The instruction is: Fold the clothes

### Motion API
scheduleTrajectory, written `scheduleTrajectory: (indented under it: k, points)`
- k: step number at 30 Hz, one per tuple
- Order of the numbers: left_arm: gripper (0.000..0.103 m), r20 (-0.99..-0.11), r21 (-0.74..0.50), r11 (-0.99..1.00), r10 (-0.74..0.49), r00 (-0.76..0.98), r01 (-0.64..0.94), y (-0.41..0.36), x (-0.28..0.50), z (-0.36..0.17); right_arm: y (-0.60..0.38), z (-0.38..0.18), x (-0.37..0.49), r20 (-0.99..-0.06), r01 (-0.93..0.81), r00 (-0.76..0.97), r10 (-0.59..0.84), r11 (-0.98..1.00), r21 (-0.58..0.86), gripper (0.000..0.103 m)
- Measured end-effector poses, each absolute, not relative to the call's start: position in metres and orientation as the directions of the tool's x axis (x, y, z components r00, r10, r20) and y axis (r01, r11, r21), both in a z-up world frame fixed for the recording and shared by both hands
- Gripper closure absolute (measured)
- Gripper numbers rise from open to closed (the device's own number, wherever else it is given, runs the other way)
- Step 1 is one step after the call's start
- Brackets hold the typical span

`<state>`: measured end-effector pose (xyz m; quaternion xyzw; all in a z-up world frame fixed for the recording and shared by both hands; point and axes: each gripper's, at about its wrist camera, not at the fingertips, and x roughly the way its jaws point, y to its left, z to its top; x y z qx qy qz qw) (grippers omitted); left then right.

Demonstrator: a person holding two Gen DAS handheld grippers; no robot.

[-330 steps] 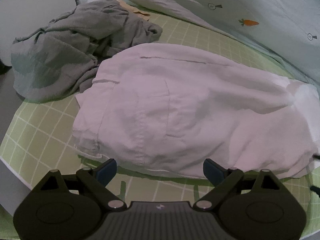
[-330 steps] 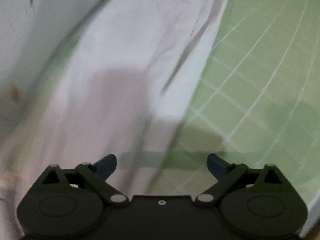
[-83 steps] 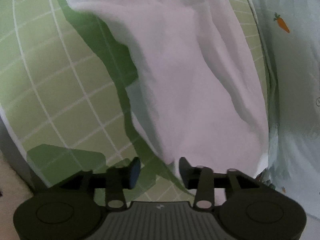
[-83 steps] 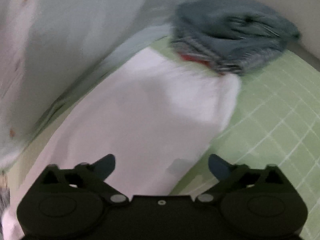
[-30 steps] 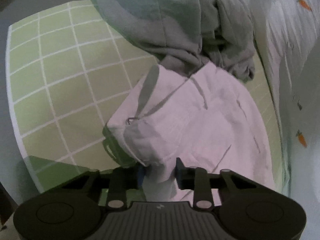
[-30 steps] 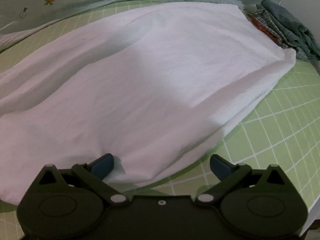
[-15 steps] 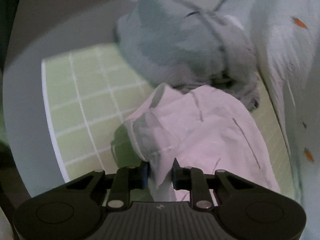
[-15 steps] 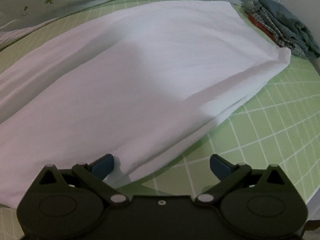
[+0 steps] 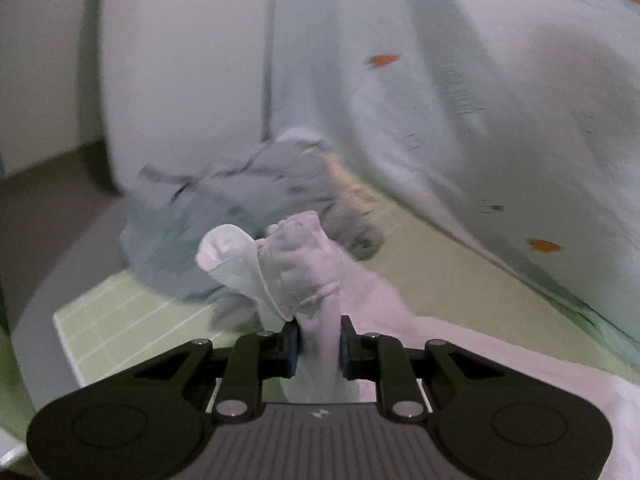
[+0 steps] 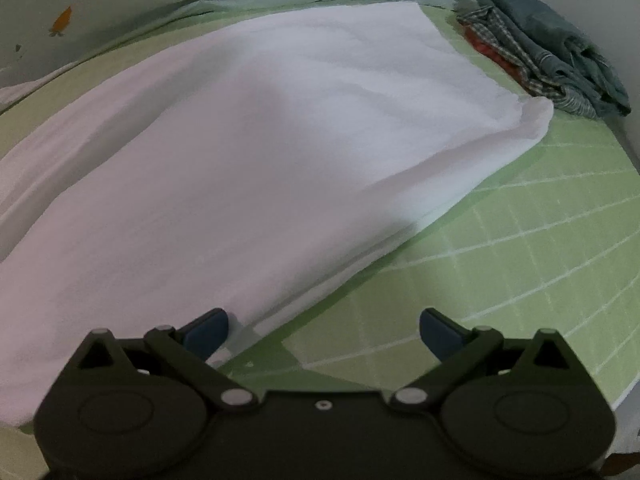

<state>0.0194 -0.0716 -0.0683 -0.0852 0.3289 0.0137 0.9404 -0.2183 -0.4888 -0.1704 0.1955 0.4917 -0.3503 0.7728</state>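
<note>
A white garment (image 10: 256,136) lies spread across the green checked mat (image 10: 520,248). My left gripper (image 9: 318,346) is shut on a bunched corner of the white garment (image 9: 296,276) and holds it lifted above the mat. My right gripper (image 10: 324,328) is open and empty, low over the garment's near edge, with its left fingertip (image 10: 208,330) beside the cloth.
A crumpled grey garment (image 9: 224,220) lies at the mat's far end behind the lifted corner. A pile of blue and checked clothes (image 10: 540,48) sits at the far right. A pale carrot-print sheet (image 9: 480,100) runs along the back. The mat's edge (image 9: 64,328) is near left.
My left gripper has lifted the gripped corner of the white garment up off the mat and tilted toward the wall. My right gripper has stayed open and moved slightly along the garment's edge.
</note>
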Motion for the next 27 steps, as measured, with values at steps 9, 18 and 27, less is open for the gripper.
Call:
scheduleTrajectory:
  k: [9,18,27]
  points:
    - [0.089,-0.555,0.003,0.975,-0.181,0.812,0.220,-0.219,-0.003,-0.059,-0.547,-0.178,-0.247,-0.904,0.781,0.251,-0.347,0.624,-0.023,0.000]
    - [0.072,-0.861,-0.008,0.793,-0.316,0.399,0.609,-0.358,0.005,-0.152,-0.601,-0.188,-0.263,-0.908,0.835,0.237,-0.346,0.550,0.009,0.000]
    - [0.011,-0.768,-0.092,0.896,-0.342,0.541,0.435,-0.283,0.024,-0.103,-0.602,-0.189,-0.257,-0.886,0.831,0.274,-0.373,0.556,0.023,0.000]
